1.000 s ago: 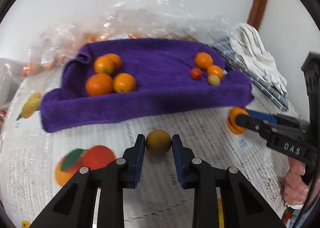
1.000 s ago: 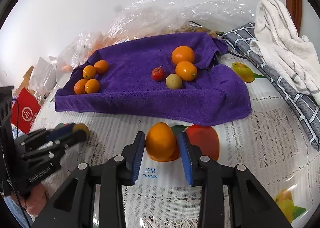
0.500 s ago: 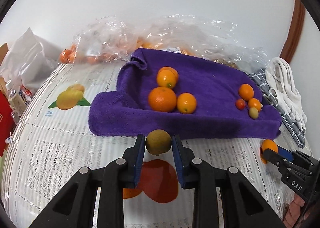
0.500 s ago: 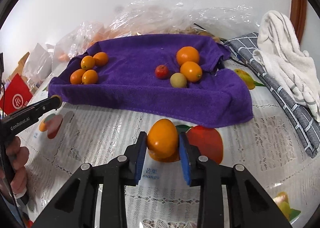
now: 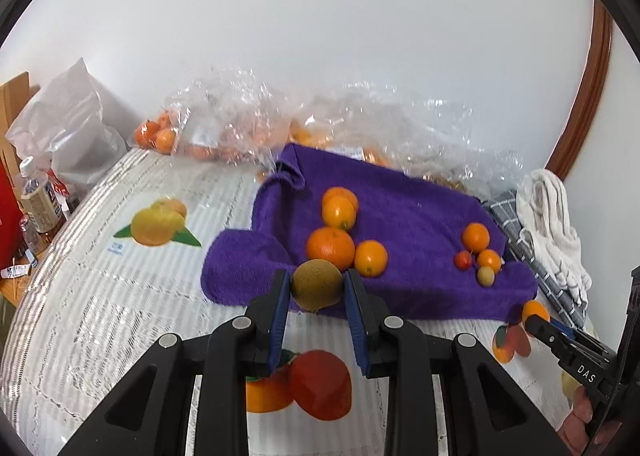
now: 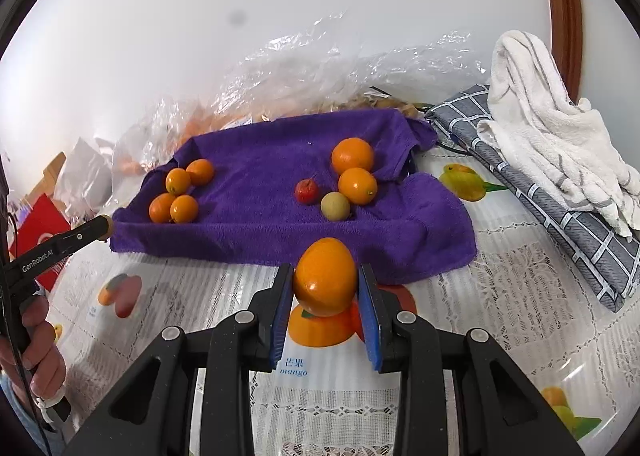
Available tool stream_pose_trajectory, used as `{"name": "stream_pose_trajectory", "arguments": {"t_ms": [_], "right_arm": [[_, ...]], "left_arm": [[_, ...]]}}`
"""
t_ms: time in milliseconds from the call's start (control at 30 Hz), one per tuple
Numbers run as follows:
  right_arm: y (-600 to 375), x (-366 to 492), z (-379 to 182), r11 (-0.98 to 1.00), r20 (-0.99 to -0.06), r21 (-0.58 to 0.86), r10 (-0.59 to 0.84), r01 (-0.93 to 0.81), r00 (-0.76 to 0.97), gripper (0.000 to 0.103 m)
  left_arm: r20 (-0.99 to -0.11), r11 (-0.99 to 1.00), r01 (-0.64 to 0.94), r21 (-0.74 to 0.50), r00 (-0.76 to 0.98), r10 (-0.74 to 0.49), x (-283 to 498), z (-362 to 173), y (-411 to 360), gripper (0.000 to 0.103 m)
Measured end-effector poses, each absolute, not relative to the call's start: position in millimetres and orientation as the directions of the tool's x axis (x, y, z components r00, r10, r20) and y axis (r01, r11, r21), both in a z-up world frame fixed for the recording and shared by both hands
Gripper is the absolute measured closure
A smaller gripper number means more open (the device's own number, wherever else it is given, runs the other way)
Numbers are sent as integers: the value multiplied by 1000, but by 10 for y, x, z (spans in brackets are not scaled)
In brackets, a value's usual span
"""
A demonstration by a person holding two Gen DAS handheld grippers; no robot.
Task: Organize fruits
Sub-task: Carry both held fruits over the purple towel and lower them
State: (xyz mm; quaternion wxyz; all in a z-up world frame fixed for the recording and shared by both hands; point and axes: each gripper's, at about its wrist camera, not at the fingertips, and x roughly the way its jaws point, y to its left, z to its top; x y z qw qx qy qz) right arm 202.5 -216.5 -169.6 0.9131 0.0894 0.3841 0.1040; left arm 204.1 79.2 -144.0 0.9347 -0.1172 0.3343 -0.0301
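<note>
My left gripper (image 5: pixel 317 288) is shut on a brown-green round fruit (image 5: pixel 316 283) and holds it over the near edge of the purple towel (image 5: pixel 412 224), just in front of a cluster of oranges (image 5: pixel 331 248). My right gripper (image 6: pixel 325 288) is shut on an orange fruit (image 6: pixel 325 276), above the tablecloth in front of the purple towel (image 6: pixel 260 176). On the towel lie oranges at left (image 6: pixel 176 200) and, at right, two oranges (image 6: pixel 354 168), a small red fruit (image 6: pixel 307 191) and a pale green fruit (image 6: pixel 335 206).
Clear plastic bags with more oranges (image 5: pixel 224 136) lie behind the towel by the wall. A grey checked cloth (image 6: pixel 560 192) with a white towel (image 6: pixel 548 124) lies at right. Bottles (image 5: pixel 38 200) and a red box (image 6: pixel 40 224) stand at the far left. The tablecloth bears printed fruit.
My left gripper has carried the brown-green fruit forward to the towel's near edge by the orange cluster. My right gripper has risen slightly with the orange, still in front of the towel.
</note>
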Motion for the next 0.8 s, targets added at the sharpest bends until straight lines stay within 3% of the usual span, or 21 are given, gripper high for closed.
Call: {"name": "stream_pose_trajectory", "arguments": {"t_ms": [267, 500, 800], "right_arm": [[-2167, 2098, -1668, 968, -711, 234, 235, -93, 662, 71], [-2176, 2109, -1378, 970, -699, 212, 236, -119, 675, 71], [-2248, 2396, -1112, 969, -679, 208, 240, -132, 694, 71]], "left_arm": [[-597, 964, -35, -264, 790, -135, 2049, -1400, 937, 76], [-634, 960, -32, -280, 757, -160, 2068, -1448, 955, 76], [-634, 969, 15, -248, 753, -174, 2252, -1058, 854, 76]]}}
